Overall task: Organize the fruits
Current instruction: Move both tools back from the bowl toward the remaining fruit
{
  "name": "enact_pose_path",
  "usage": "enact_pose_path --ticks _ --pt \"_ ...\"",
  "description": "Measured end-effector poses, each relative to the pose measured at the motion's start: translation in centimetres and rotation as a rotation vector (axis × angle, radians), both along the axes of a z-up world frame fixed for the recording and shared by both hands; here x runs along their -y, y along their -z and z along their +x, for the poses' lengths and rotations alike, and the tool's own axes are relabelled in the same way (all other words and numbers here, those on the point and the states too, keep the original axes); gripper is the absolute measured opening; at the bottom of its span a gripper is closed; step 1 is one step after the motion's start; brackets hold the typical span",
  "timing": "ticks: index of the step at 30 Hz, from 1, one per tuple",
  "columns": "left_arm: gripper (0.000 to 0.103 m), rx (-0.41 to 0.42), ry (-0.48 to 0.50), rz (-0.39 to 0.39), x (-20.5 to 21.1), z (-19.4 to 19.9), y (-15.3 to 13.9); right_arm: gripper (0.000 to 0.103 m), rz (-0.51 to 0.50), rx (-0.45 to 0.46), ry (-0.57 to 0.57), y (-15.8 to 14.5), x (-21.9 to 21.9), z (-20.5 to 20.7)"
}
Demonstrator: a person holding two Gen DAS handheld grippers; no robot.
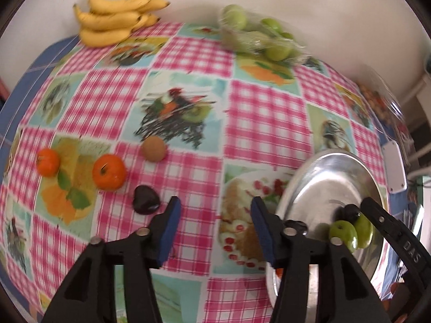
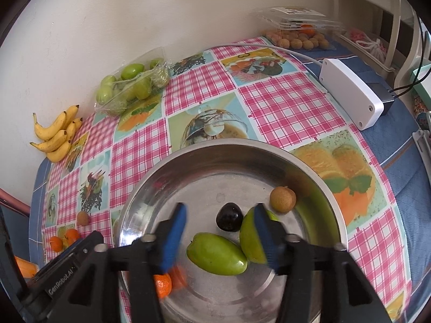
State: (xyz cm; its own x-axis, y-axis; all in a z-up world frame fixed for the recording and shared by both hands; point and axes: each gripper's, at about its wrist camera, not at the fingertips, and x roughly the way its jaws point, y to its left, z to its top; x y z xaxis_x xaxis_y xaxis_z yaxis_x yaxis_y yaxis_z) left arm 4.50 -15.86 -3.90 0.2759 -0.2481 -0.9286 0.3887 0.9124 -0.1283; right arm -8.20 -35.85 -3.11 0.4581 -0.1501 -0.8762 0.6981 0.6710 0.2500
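Polished steel, the round plate (image 2: 150,188) sits on the checked pink cloth of the tabletop (image 2: 282,102) and carries a small mixed lot of fruit. In the right wrist view two glossy green fruits (image 2: 215,254) lie touching each other near its middle, a dark, almost black plum (image 2: 229,220) just behind them, a rough brown longan (image 2: 282,199) off to the right near the rim, and an orange tangerine (image 2: 163,284) partly hidden under the left finger. The right claw (image 2: 221,235) hangs over the plate, spread wide, gripping nothing.

In the left wrist view the left claw (image 1: 215,231) is likewise released, empty, above the cloth beside the plate's edge. Loose fruit lies on the cloth ahead of it: a second dark plum (image 1: 145,199) just beside the left finger, two tangerines (image 1: 109,172) with green stalk ends well apart from each other, and another brown longan (image 1: 154,149). Against the wall at the far side rest a bunch of yellow bananas (image 1: 113,21) and a clear packet of green fruits (image 1: 258,35).
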Motion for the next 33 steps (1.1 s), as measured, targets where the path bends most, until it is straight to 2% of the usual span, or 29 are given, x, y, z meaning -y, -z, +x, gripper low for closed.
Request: enact_pose_path --ticks 1,3,5,7,10,15,17,33 --pt "0.06 -0.007 -0.013 -0.002 -0.2 0.2 0.1 0.06 -0.001 -0.001 -0.004 0.0 0.0 0.1" --pt "0.07 -0.019 -0.035 0.001 -0.6 0.4 0.3 0.068 -0.01 -0.01 -0.011 0.1 -0.2 0.2" --pt "0.076 -0.028 -0.049 0.011 -0.8 0.5 0.5 0.078 -0.016 -0.017 -0.02 0.2 -0.3 0.4" --pt "0.076 -0.037 -0.062 0.023 -0.9 0.7 0.8 0.08 -0.02 -0.021 -0.03 0.2 -0.4 0.5" --pt "0.082 -0.032 -0.07 0.037 -1.0 0.9 1.0 0.089 -0.018 -0.025 -0.037 0.4 -0.5 0.6" --pt "0.084 -0.02 -0.077 0.066 -1.2 0.9 1.3 0.096 -0.022 -0.037 -0.042 0.6 -0.6 0.8" --pt "0.09 -0.016 -0.079 0.076 -1.3 0.9 1.5 0.1 -0.023 -0.041 -0.044 0.7 -0.6 0.8" --pt "0.093 0.0 -0.104 0.114 -1.9 1.2 2.0 0.103 -0.046 -0.04 -0.049 0.7 -0.7 0.9"
